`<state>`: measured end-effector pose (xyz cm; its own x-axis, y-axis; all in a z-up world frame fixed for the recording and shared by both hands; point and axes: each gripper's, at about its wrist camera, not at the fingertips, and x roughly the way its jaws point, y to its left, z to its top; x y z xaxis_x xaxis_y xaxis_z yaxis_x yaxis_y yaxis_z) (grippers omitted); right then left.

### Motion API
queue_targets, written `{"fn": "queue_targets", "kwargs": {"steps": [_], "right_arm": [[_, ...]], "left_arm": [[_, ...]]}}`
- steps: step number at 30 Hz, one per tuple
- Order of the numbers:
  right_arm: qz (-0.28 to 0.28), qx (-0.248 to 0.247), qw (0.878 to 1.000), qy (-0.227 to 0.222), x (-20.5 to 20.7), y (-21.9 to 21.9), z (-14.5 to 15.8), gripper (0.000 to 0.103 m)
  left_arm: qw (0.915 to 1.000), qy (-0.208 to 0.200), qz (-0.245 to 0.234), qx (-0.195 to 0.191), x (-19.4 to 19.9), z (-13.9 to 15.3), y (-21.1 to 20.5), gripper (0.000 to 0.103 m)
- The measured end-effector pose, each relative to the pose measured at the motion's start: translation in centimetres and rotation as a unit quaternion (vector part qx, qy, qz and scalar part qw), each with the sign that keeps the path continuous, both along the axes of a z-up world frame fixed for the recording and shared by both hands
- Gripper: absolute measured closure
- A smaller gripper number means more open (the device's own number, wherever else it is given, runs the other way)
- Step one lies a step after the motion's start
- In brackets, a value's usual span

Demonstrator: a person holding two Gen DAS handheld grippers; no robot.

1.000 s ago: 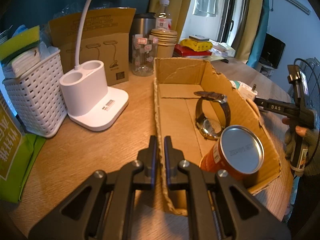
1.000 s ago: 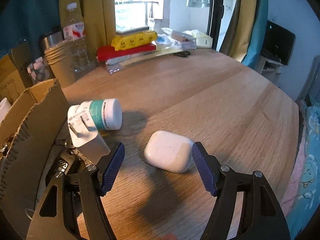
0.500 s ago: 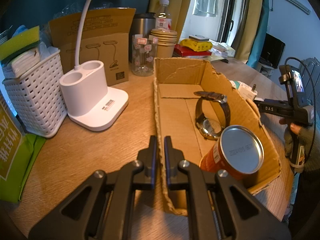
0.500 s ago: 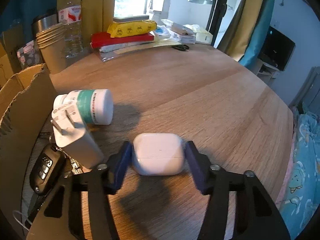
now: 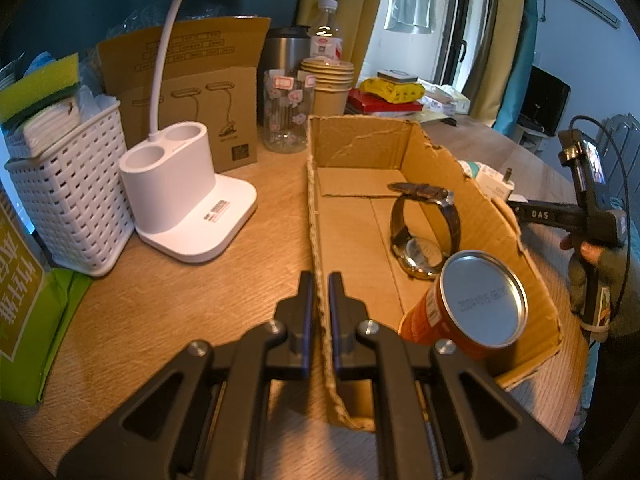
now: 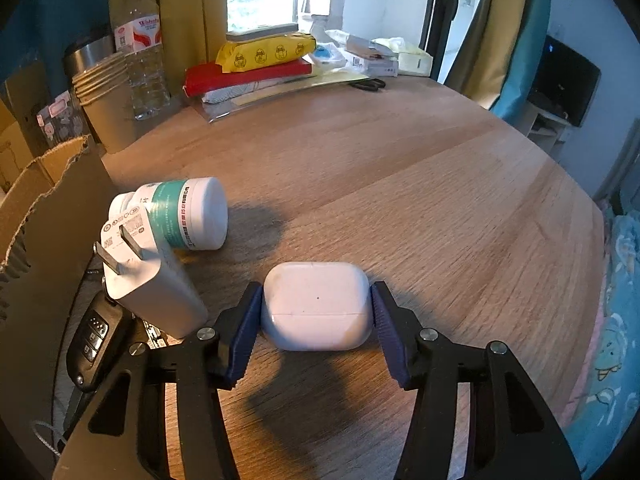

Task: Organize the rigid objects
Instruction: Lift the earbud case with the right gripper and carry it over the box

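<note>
My right gripper (image 6: 316, 292) is shut on a white earbud case (image 6: 316, 316), with a blue pad pressed against each side of it, low over the wooden table (image 6: 420, 184). To its left lie a white charger plug (image 6: 148, 288), a white bottle with a green label (image 6: 188, 216) on its side and a black car key (image 6: 94, 340). My left gripper (image 5: 320, 280) is shut on the near left wall of an open cardboard box (image 5: 360, 148). In the box are a wristwatch (image 5: 424, 236) and an orange can (image 5: 480, 312).
A white lamp base (image 5: 188, 204), a white basket (image 5: 68, 200) and a green packet (image 5: 24, 300) stand left of the box. Paper cups (image 6: 108, 108), a water bottle (image 6: 144, 56) and stacked packages (image 6: 260, 64) line the back. A gloved hand (image 5: 588, 268) shows at the right.
The right gripper's jaws have come together from either side of the earbud case and now grip it. The left gripper and the box have not moved.
</note>
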<state>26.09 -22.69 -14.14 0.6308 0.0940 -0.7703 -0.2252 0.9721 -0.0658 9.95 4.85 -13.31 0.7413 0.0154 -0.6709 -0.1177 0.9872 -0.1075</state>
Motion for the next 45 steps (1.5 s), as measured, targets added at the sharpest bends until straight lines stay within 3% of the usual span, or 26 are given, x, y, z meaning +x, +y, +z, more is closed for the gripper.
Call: {"fn": "queue_targets", "kwargs": {"steps": [11,21,33,45], "right_arm": [[0.012,0.007,0.999,-0.030,-2.0,0.3,1.1,0.046],[0.030,0.032,0.997,-0.071,-5.6,0.7,4.5,0.046],[0.094,0.066,0.985,-0.129,-10.0,4.2,10.1,0.046],[0.148,0.089,0.974,-0.149,-12.2,7.9,11.8,0.046]], "left_arm": [[1.0000,0.000,0.001,-0.001,-0.1,0.2,0.0,0.096],[1.0000,0.000,0.005,-0.001,-0.2,0.2,0.1,0.096],[0.9999,-0.004,0.014,0.000,-0.5,0.2,0.3,0.094],[0.9998,-0.008,0.021,-0.002,-0.8,0.3,0.4,0.094]]}}
